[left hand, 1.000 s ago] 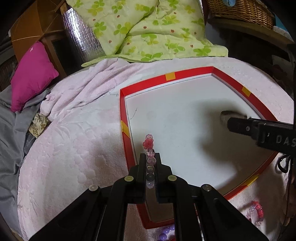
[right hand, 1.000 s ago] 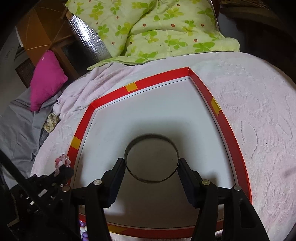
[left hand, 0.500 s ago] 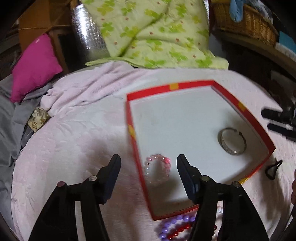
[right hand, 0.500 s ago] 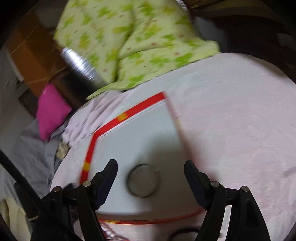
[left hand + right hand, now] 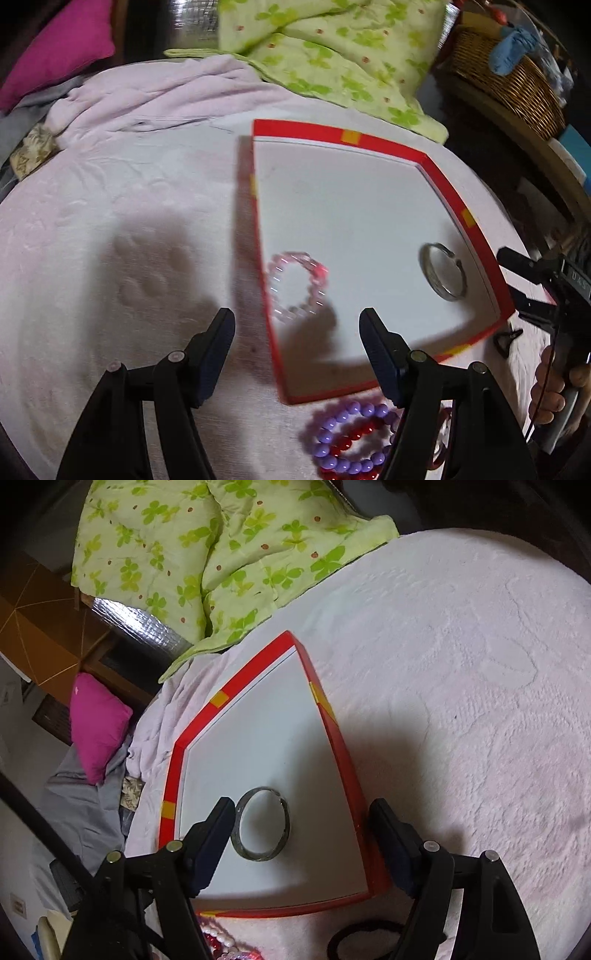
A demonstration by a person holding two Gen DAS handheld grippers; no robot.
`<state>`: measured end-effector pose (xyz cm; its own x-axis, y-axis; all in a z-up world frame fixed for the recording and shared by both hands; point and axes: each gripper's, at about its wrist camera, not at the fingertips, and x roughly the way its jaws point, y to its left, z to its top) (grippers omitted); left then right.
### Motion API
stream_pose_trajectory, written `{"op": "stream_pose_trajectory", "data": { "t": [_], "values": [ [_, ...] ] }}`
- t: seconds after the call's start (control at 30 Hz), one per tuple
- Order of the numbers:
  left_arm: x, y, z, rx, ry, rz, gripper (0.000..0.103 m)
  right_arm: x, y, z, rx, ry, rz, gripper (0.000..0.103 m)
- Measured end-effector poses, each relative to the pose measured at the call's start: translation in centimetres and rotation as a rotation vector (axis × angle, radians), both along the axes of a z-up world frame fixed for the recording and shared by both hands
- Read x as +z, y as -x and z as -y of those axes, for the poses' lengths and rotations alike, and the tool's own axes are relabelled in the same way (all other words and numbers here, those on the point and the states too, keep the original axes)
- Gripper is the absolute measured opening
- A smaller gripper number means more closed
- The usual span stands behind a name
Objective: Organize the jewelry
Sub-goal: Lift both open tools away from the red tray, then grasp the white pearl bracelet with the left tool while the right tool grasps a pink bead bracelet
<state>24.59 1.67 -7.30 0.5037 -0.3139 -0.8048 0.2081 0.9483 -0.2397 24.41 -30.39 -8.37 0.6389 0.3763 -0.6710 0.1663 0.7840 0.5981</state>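
A red-rimmed white tray (image 5: 461,206) lies on the pale pink cover. Inside it, near the left rim, rests a pink beaded bracelet (image 5: 297,286), blurred. A metal bangle (image 5: 443,275) lies near the tray's right rim. My left gripper (image 5: 297,332) hovers short of the pink bracelet, its jaws still opening, nothing between them. In the right wrist view the bangle (image 5: 262,823) lies flat in the tray (image 5: 258,668), ahead of my right gripper (image 5: 301,825), which is open and empty. The right gripper (image 5: 517,280) also shows in the left view, just off the tray's right rim, held by a hand (image 5: 554,380).
Purple and red bead bracelets (image 5: 351,439) lie on the cover just below the tray. A black hair tie (image 5: 364,939) and pearl and red beads (image 5: 221,941) lie near the tray's near edge. Green quilt (image 5: 332,48), magenta pillow (image 5: 62,44) and wicker basket (image 5: 509,77) sit beyond.
The left gripper opened and dropped the pink bracelet into the tray, then drew back. The right gripper released the bangle, opened wider and swung away to the tray's right side.
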Motion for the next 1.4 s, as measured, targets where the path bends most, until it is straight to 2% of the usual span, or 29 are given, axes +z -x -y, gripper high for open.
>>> {"op": "stream_pose_trajectory", "data": {
  "t": [0.07, 0.17, 0.5, 0.63, 0.73, 0.9, 1.03, 1.17, 1.2, 1.37, 1.4],
  "values": [
    [-0.1, 0.2, 0.4, -0.029, 0.021, -0.012, 0.07, 0.1, 0.2, -0.4, 0.009, 0.006, -0.003, 0.078],
    [-0.1, 0.6, 0.9, -0.038, -0.013, 0.009, 0.069, 0.3, 0.6, -0.8, 0.015, 0.016, -0.003, 0.078],
    [0.4, 1.8, 1.2, -0.046, -0.038, 0.013, 0.069, 0.7, 1.2, -1.4, 0.029, 0.082, -0.005, 0.078],
    [0.1, 2.0, 0.6, -0.023, -0.043, -0.023, 0.069, 0.7, 1.3, -0.5, 0.046, 0.041, -0.01, 0.077],
    [1.3, 2.8, -0.2, 0.003, -0.059, 0.007, 0.069, 1.8, 2.5, 1.1, 0.004, 0.079, 0.018, 0.077],
    [3.3, 5.0, -2.3, 0.069, -0.087, 0.063, 0.069, 3.0, 5.9, 3.2, -0.009, 0.068, 0.022, 0.073],
    [4.0, 7.3, -3.0, 0.094, -0.113, 0.07, 0.069, 4.1, 8.7, 2.6, 0.028, 0.066, 0.04, 0.073],
    [3.6, 9.9, -2.9, 0.075, -0.123, 0.064, 0.069, 4.7, 11.4, 0.8, 0.064, 0.039, 0.057, 0.073],
    [3.3, 10.6, -3.0, 0.076, -0.131, 0.053, 0.068, 4.5, 11.8, 0.1, 0.08, 0.031, 0.053, 0.073],
    [2.5, 11.5, -2.7, 0.06, -0.12, 0.018, 0.039, 3.0, 12.1, -4.8, 0.2, 0.09, 0.003, 0.062],
    [2.4, 11.3, -2.6, 0.044, -0.104, 0.013, 0.039, 2.5, 11.7, -5.7, 0.215, 0.115, -0.013, 0.061]
  ]
}}
